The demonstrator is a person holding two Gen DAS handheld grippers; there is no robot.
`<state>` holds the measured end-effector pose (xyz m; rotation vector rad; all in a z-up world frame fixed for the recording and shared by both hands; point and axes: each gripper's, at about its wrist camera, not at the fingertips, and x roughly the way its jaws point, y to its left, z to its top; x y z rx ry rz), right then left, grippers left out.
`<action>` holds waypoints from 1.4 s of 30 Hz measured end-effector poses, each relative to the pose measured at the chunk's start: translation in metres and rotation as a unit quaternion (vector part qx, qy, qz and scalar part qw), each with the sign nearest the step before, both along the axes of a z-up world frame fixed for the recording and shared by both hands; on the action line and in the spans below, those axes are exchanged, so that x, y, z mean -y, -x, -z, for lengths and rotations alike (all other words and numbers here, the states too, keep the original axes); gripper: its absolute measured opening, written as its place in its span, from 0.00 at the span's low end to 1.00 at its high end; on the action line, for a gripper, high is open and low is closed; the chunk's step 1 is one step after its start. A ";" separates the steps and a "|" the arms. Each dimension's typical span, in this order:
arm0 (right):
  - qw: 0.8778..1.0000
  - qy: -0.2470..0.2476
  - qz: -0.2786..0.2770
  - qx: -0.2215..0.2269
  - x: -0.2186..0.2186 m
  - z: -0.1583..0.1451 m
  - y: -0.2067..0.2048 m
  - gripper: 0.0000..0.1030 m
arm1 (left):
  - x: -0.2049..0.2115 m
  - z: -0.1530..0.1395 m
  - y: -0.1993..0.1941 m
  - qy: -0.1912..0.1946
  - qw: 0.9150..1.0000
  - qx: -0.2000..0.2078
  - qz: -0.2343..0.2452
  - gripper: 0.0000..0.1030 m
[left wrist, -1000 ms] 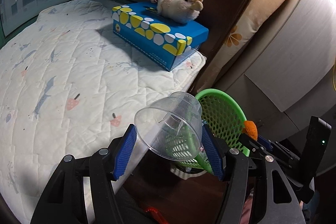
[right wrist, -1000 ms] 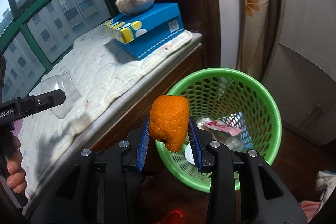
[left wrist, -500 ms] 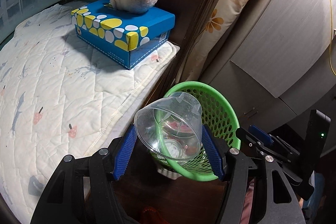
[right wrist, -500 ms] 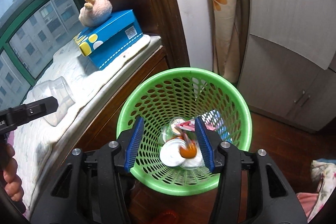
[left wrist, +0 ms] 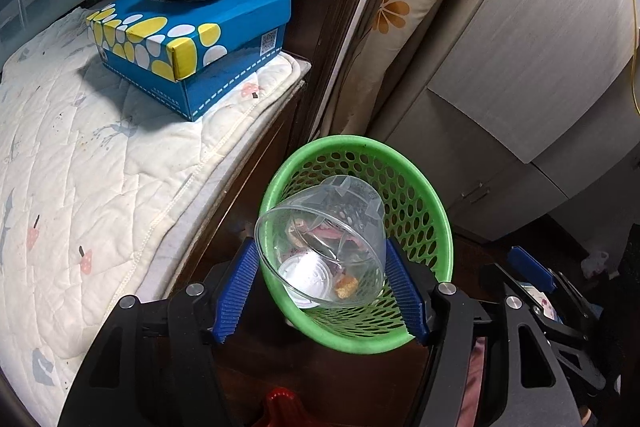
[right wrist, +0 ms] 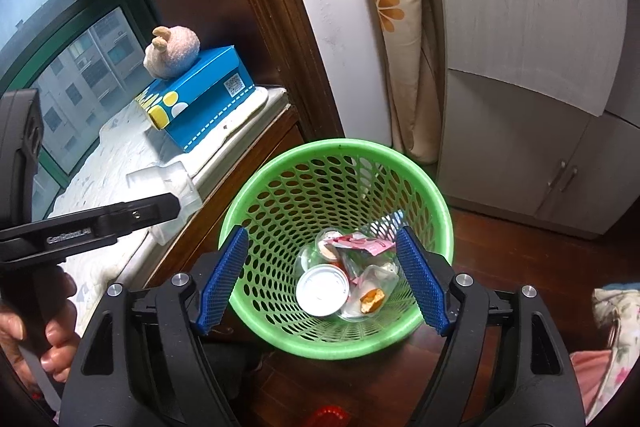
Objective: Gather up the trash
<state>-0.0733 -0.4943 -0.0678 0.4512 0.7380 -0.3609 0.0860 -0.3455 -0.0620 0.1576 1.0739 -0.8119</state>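
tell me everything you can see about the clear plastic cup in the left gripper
The clear plastic cup is a see-through, tapered tumbler with a wide round rim and a narrower ridged base. It looks empty and undamaged. It is tipped on its side, mouth toward the camera, base pointing away. The left gripper clamps it near the rim between its blue ribbed pads, holding it in the air at the green basket. In the right wrist view it sits left of the basket.

Left claw [left wrist: 322,287] clamped tight, right claw [right wrist: 322,281] spread wide, both angled downward.
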 end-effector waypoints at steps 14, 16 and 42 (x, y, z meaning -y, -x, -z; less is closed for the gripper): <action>1.000 -0.001 0.002 -0.005 -0.007 0.005 0.005 0.74 | 0.006 0.006 0.003 0.011 1.000 -0.004 0.012 0.73; 1.000 -0.002 -0.003 -0.004 -0.010 0.005 0.004 0.74 | -0.002 0.002 0.002 0.014 1.000 0.003 0.006 0.73; 0.989 0.025 -0.145 0.027 -0.133 -0.036 -0.057 0.83 | -0.196 -0.049 -0.003 -0.033 0.977 0.130 -0.165 0.90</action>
